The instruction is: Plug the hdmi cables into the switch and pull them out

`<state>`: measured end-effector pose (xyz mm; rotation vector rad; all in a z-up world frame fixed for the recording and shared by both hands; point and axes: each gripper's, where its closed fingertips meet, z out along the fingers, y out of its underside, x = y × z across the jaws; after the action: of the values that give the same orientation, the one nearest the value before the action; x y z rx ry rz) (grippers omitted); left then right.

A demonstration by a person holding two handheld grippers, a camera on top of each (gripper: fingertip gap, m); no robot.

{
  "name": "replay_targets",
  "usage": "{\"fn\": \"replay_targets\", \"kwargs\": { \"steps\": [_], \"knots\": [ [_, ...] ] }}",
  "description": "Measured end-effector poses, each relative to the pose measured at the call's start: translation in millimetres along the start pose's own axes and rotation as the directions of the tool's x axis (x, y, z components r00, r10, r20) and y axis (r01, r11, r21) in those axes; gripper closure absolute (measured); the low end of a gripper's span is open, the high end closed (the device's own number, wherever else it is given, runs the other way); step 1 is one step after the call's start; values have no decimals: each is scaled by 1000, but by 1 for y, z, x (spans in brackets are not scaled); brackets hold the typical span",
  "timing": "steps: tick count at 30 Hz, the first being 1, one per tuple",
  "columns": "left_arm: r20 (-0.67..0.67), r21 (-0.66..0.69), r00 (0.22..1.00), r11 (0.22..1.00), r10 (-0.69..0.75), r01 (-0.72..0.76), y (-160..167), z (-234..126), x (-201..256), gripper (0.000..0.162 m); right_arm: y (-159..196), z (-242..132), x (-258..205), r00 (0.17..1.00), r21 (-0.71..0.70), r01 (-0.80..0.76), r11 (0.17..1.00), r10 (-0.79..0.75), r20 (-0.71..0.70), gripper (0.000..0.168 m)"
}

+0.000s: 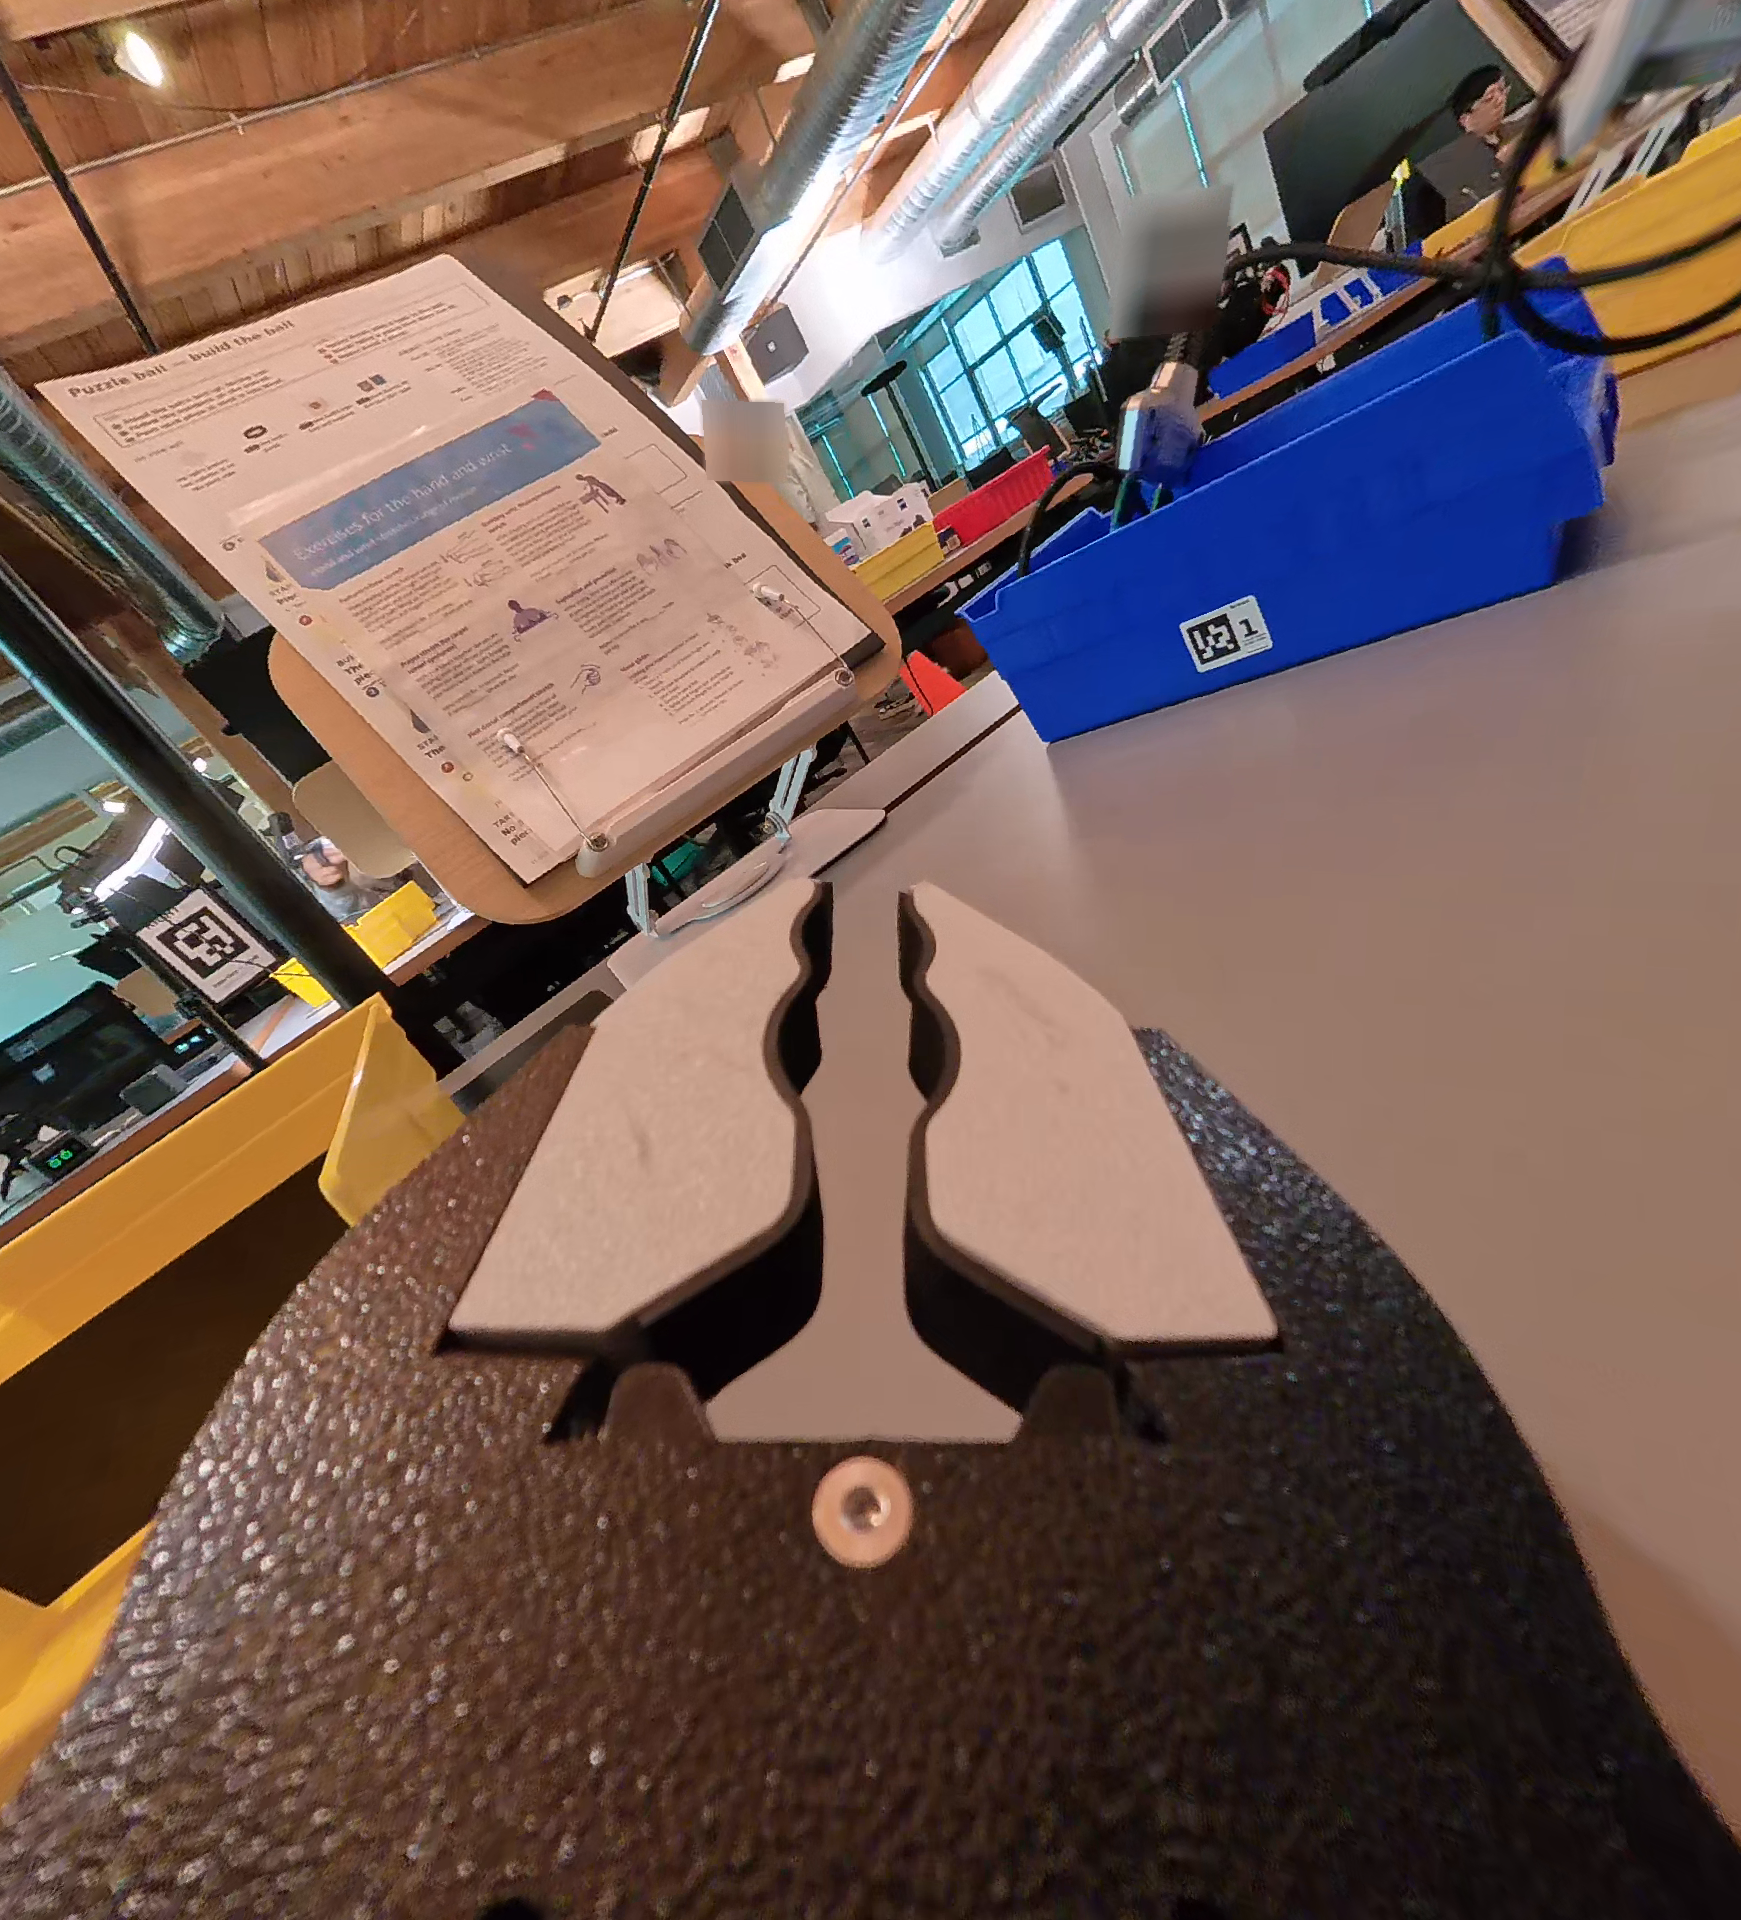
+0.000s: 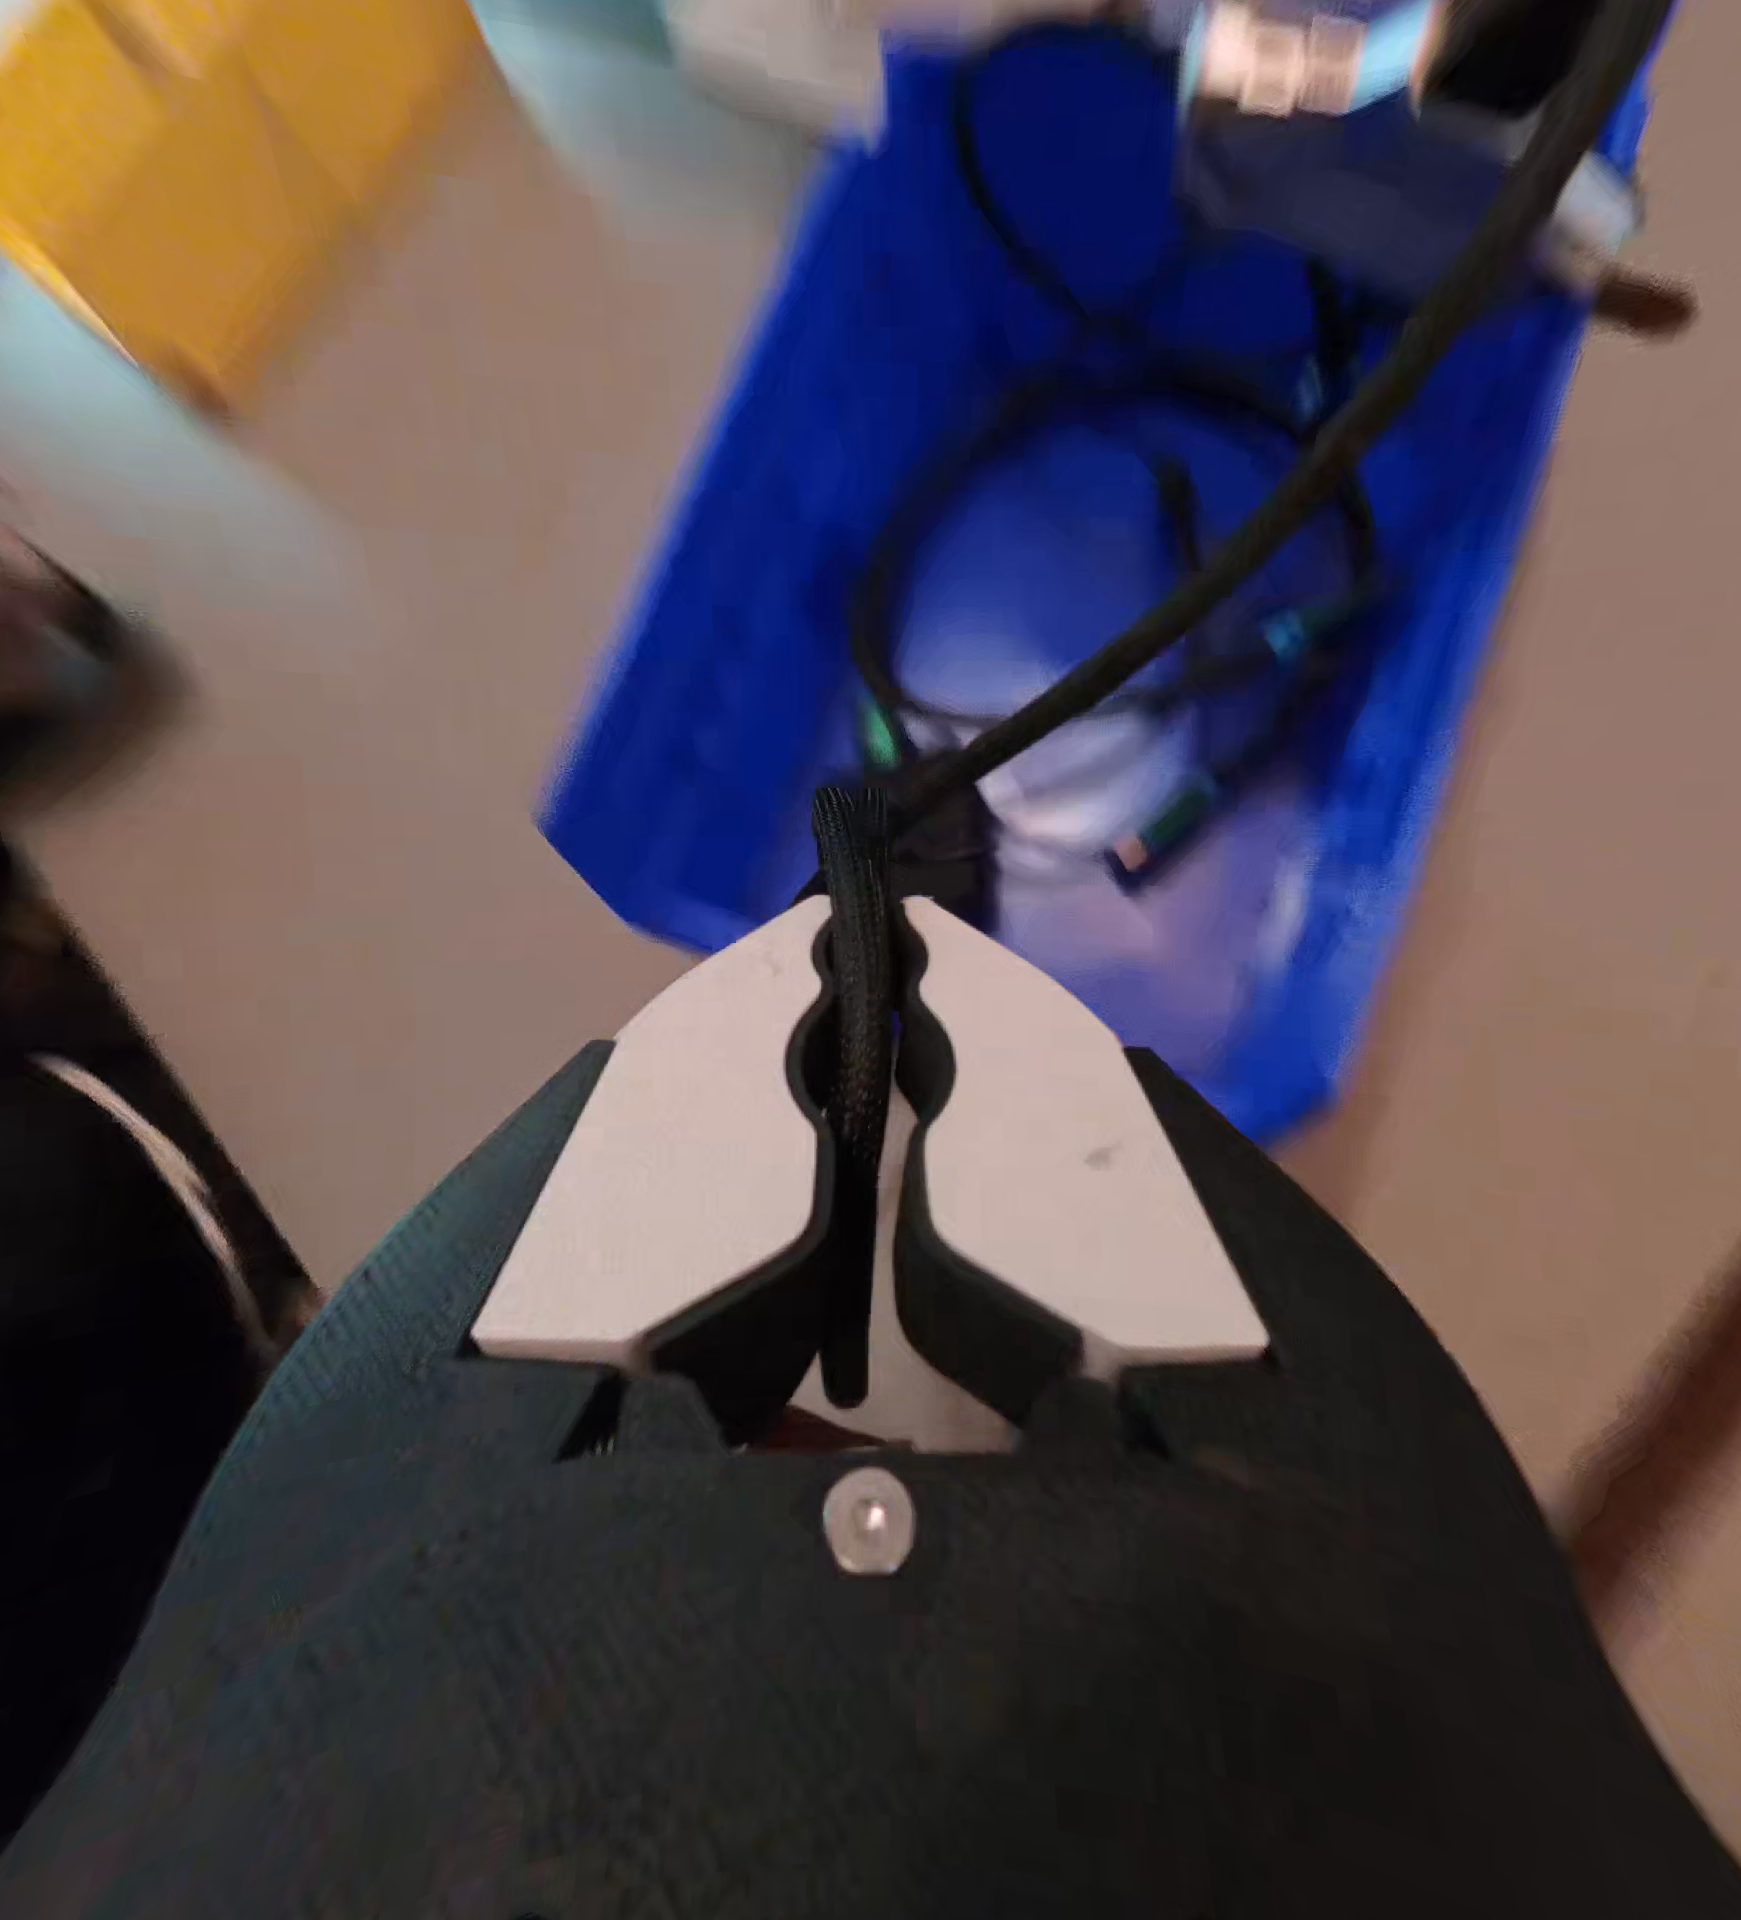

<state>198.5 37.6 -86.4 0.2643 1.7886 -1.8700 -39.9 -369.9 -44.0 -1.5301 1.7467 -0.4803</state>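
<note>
My right gripper is shut on a black braided cable and holds it above a blue bin. The cable runs up and right to a blurred silver device at the top edge. More cables and connectors lie in the bin. In the left wrist view the blue bin stands at the far right, with a blue-and-white connector sticking out and black cables hanging above it. My left gripper is low over the grey table, its jaws a narrow gap apart and empty.
A wooden document stand with printed sheets stands just ahead of my left gripper. Yellow bins sit to its left, and one shows in the right wrist view. A dark shape fills that view's left edge.
</note>
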Motion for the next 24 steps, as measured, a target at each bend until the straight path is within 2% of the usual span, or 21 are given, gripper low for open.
{"fn": "replay_targets", "kwargs": {
  "steps": [1, 3, 5, 7, 9, 10, 11, 13, 15, 18, 19, 20, 24],
  "knots": [
    [-2, -1, 1000, 1000, 4, -4, 0, 0, 1, 151, -21, 3, -7, 996, 135, -86, 987, 80, 48, 162],
    [-10, -7, 1000, 1000, 13, -13, 1, 1, 2, 151, -57, 10, -8, 963, 380, -270, 885, 253, 95, 162],
    [-23, -17, 999, 1000, 24, -24, 2, 2, 5, 151, -70, 26, -6, 946, 511, -295, 808, 322, 36, 162],
    [-32, -23, 999, 999, 36, -37, 3, 3, 7, 151, -71, 48, -6, 948, 543, -130, 830, 265, -178, 162],
    [-33, -22, 998, 999, 46, -47, 3, 3, 9, 151, -71, 61, 2, 874, 465, 136, 875, 115, -472, 161],
    [-32, -20, 998, 999, 49, -49, 3, 2, 9, 151, -72, 64, 6, 821, 437, 212, 874, 83, -564, 162],
    [-30, -17, 998, 999, 49, -50, 2, 2, 9, 151, -73, 71, 6, 807, 448, 225, 866, 93, -584, 161],
    [-28, -14, 998, 999, 48, -48, 2, 2, 8, 151, -63, 99, 1, 844, 448, 183, 875, 94, -528, 161],
    [-29, -12, 999, 999, 46, -46, 2, 2, 8, 151, -49, 116, 3, 825, 378, 213, 901, 41, -564, 161],
    [-28, -5, 999, 999, 41, -41, 1, 1, 7, 151, -48, 119, -12, 847, 360, 244, 901, -17, -531, 154],
    [-28, -4, 999, 999, 39, -39, 1, 1, 7, 150, -46, 117, -14, 866, 359, 219, 908, -11, -501, 146],
    [-29, -4, 999, 999, 38, -38, 1, 1, 7, 150, -45, 114, -17, 891, 369, 185, 911, 3, -454, 136],
    [-32, -3, 998, 999, 51, -51, 1, 1, 9, 149, -35, 100, -43, 982, 445, 16, 895, 71, -178, 120]
  ]
}}
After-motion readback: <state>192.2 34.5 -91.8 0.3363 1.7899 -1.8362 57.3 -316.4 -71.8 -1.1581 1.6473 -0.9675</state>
